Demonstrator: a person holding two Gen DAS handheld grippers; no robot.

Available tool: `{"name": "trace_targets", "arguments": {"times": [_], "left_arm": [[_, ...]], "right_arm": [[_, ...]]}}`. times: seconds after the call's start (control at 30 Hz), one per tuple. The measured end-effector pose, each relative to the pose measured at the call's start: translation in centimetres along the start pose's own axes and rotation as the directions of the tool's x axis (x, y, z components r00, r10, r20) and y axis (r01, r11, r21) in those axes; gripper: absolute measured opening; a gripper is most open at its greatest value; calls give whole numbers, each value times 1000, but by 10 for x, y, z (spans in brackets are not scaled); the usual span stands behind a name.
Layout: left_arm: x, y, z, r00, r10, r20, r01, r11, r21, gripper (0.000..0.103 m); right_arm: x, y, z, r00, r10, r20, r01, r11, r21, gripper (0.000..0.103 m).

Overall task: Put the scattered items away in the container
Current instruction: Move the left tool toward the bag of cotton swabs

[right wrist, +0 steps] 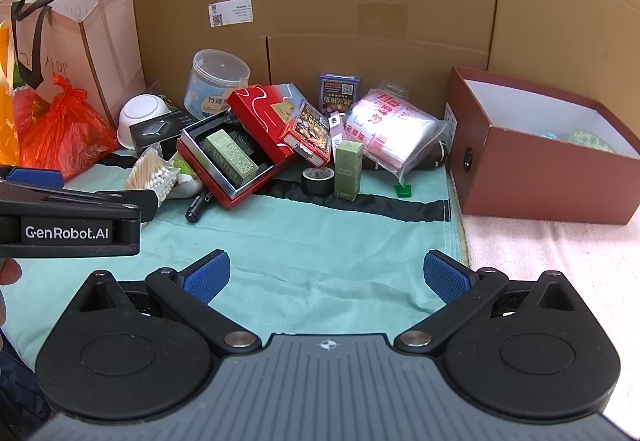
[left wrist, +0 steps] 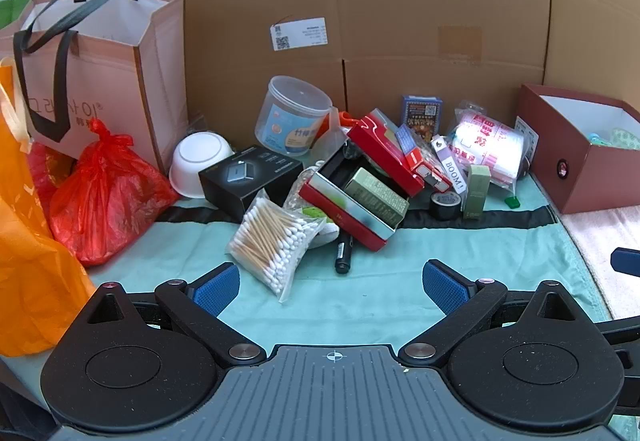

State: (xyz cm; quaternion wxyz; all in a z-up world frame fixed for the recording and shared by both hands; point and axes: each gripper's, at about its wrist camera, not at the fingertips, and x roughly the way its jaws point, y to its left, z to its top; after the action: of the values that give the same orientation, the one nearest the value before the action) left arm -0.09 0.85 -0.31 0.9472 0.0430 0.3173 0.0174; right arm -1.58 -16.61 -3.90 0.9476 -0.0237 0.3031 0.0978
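Both claws are spread wide and empty: left gripper (left wrist: 331,283), right gripper (right wrist: 326,277). The clutter sits along the teal cloth's (right wrist: 320,241) far edge; the maroon box (right wrist: 520,177) stands past its right edge. The upright green carton (right wrist: 348,171) looks light and stiff, best pinched across its flat sides. The near cloth offers approach room.

Pink paper bag (left wrist: 108,81), cardboard backdrop (left wrist: 400,1)

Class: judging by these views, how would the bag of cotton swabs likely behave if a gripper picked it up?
The bag of cotton swabs looks like thin clear plastic, so it would probably sag and crumple rather than stay stiff. Its contents are slim sticks, so likely light. The glossy film may slip between the pads.
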Motion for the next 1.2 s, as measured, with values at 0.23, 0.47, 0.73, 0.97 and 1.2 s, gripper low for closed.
{"name": "trace_targets", "arguments": {"times": [0.23, 0.47, 0.73, 0.97, 1.2], "left_arm": [[5, 1, 0, 1000, -4, -6, 4, 1000, 4, 103], [12, 3, 0, 1000, -10, -15, 11, 1000, 2, 103], [22, 14, -1, 999, -46, -15, 46, 999, -13, 103], [41, 39, -7, 997, -68, -33, 66, 995, -71, 103], [60, 49, -4, 996, -72, -46, 69, 996, -62, 101]], "right_arm": [[2, 4, 2, 1000, 10, 8, -9, 1000, -29, 103], [8, 7, 4, 1000, 13, 11, -13, 999, -49, 103], [18, 12, 5, 999, 35, 20, -34, 998, -57, 103], [37, 28, 4, 995, 96, 14, -95, 992, -84, 101], [63, 42, 8, 990, 138, -14, -138, 984, -113, 95]]}}
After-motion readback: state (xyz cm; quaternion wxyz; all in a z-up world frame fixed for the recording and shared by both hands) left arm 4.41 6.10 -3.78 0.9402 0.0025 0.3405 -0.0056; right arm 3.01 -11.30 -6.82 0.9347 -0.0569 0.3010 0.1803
